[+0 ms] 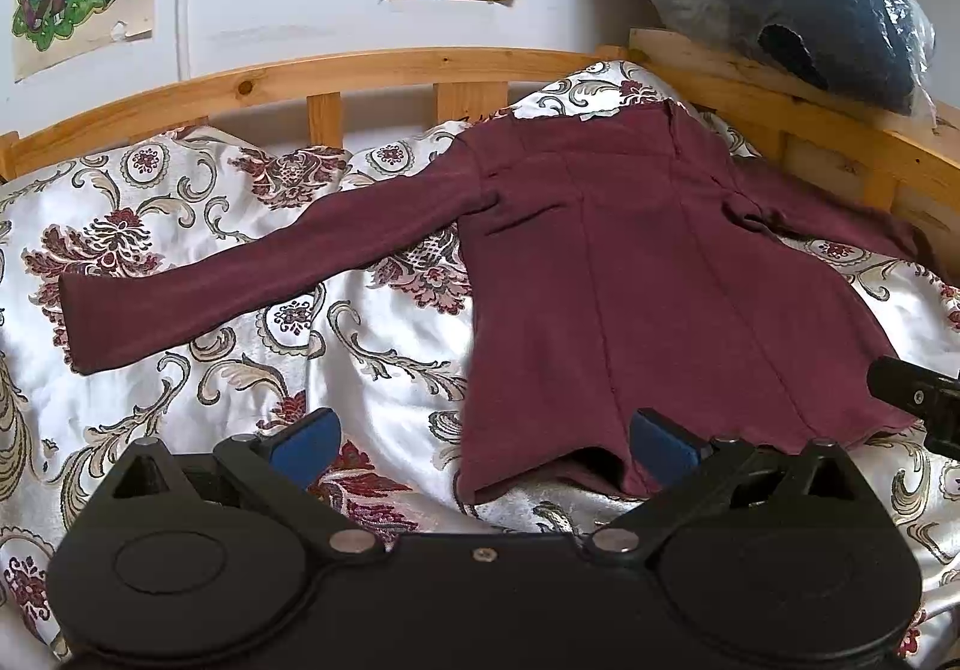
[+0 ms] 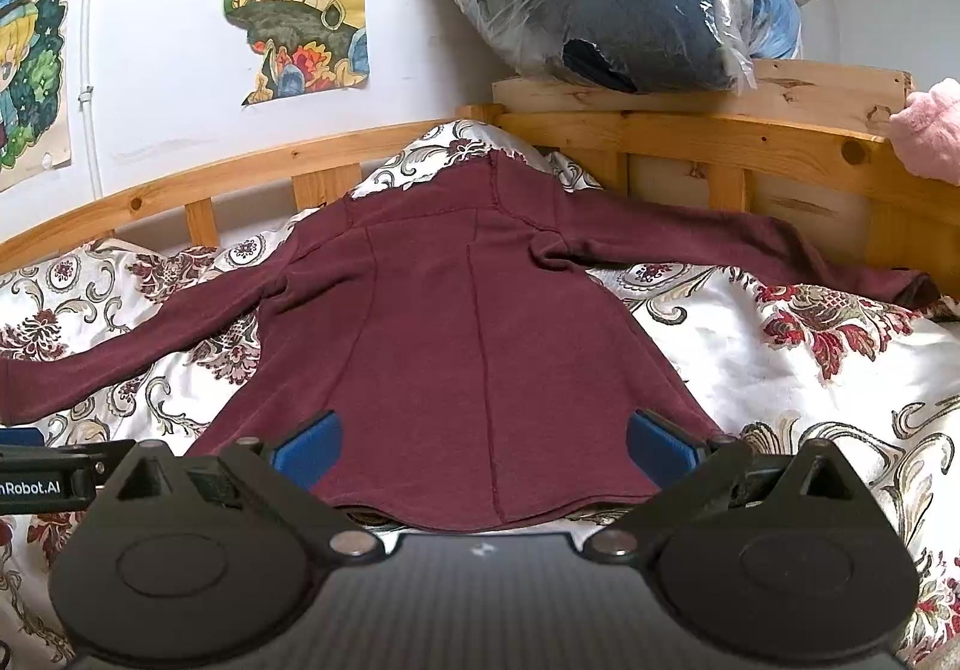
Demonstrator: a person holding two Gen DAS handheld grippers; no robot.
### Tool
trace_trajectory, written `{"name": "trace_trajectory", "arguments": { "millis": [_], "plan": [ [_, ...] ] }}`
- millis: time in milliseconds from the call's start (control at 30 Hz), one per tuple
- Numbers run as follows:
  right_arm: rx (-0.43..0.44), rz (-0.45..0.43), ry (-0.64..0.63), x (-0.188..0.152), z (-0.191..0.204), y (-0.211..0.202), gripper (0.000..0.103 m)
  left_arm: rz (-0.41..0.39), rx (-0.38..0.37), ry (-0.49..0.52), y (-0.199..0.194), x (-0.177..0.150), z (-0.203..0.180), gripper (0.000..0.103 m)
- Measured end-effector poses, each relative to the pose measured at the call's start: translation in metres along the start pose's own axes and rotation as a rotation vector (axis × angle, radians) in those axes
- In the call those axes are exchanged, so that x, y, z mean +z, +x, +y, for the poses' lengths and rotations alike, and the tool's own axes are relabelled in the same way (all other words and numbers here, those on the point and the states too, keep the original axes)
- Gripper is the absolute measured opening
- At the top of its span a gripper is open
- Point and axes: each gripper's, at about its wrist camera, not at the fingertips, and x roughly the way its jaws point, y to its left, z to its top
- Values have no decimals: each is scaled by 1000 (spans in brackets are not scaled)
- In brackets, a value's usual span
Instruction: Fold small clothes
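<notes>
Both tongs gape empty, left tongs (image 1: 483,445) at the hem's left corner, right tongs (image 2: 483,445) over the hem of the maroon top (image 2: 456,322) spread flat on the bed (image 2: 780,370); pinch both layers, probably sleeves first.

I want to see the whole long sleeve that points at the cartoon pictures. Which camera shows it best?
The left wrist view: that sleeve of the maroon top lies fully visible, cuff included. In the right wrist view the same sleeve runs off the picture's left edge.
</notes>
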Motion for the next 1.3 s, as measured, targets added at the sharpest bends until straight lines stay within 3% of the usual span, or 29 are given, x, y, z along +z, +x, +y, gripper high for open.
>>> {"name": "trace_trajectory", "arguments": {
  "millis": [767,933,1300],
  "plan": [
    [-9,12,6,-3,0,0,103,14,3,0,0,1,-1,102],
    [-15,24,12,-2,1,3,103,36,37,21,3,1,-2,102],
    [-42,102,69,-2,-7,17,103,102,38,-3,14,1,-2,102]
  ]
}}
